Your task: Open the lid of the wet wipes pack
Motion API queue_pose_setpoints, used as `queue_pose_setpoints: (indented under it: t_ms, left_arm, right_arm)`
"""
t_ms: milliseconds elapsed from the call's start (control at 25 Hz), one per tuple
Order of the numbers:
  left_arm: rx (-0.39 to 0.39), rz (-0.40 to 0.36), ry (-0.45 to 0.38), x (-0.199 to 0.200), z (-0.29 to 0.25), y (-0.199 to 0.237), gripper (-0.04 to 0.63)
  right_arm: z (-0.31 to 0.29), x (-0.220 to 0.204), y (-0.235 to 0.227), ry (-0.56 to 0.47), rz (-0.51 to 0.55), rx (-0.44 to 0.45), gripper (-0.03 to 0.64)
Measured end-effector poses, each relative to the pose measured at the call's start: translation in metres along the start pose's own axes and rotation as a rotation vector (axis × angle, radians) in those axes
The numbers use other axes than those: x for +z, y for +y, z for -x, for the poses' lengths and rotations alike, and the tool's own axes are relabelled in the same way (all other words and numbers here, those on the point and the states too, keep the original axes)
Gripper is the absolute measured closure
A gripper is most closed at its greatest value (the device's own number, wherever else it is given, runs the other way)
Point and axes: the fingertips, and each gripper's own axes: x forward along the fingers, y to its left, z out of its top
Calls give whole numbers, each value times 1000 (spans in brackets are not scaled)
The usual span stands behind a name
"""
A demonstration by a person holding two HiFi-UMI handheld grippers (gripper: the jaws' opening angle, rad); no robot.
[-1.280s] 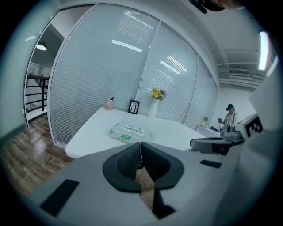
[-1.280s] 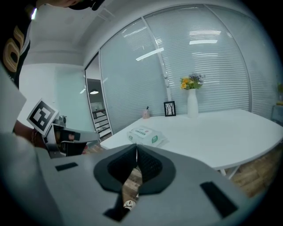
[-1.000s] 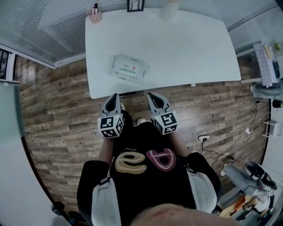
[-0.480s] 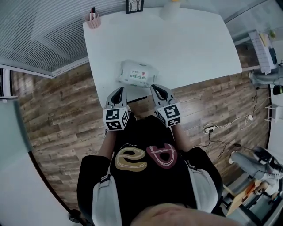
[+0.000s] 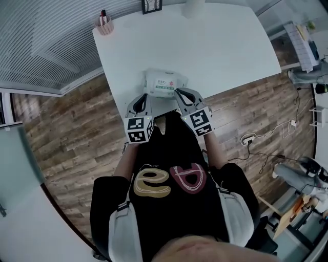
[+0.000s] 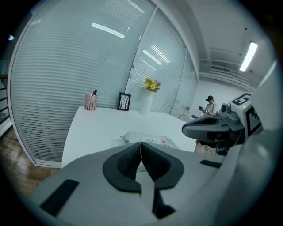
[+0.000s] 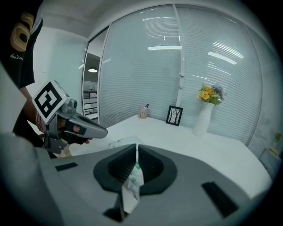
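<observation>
The wet wipes pack (image 5: 165,83), white with green and red print, lies flat near the front edge of the white table (image 5: 215,51). My left gripper (image 5: 142,98) hovers at the table's edge just short of the pack's near left corner, jaws shut and empty. The right gripper (image 5: 180,92) is shut too, its tip at the pack's near right corner; contact is unclear. The left gripper view has the jaws (image 6: 140,143) pressed together with the pack (image 6: 152,140) just beyond. Past the shut right jaws (image 7: 136,145) the pack (image 7: 120,141) peeks out, its print showing through the slit.
A pink pen cup (image 5: 104,24), a small framed picture (image 5: 152,5) and a white vase (image 5: 193,6) stand along the table's far edge. Wooden floor surrounds the table, with cables (image 5: 256,146) at the right. A person (image 6: 210,103) sits in the far background.
Both grippers have moved forward from over the floor to the table's front edge, closing on the pack. Both stayed shut throughout.
</observation>
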Motion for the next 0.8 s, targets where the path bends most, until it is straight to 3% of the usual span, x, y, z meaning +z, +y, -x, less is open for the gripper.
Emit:
queue_pose_setpoints:
  t_ms: [120,560,800]
  left_arm:
    - [1,-8,4,1,-6,-3,577]
    - [73,16,31,-4,-24,-5,577]
    - [110,28,57,-9,-37,-1,577]
  right_arm:
    - [-6,2,-1,16,49,23,597]
    - [-33,-10,9,141,252,237,429]
    - [-50,-16,8,207,369,313,381]
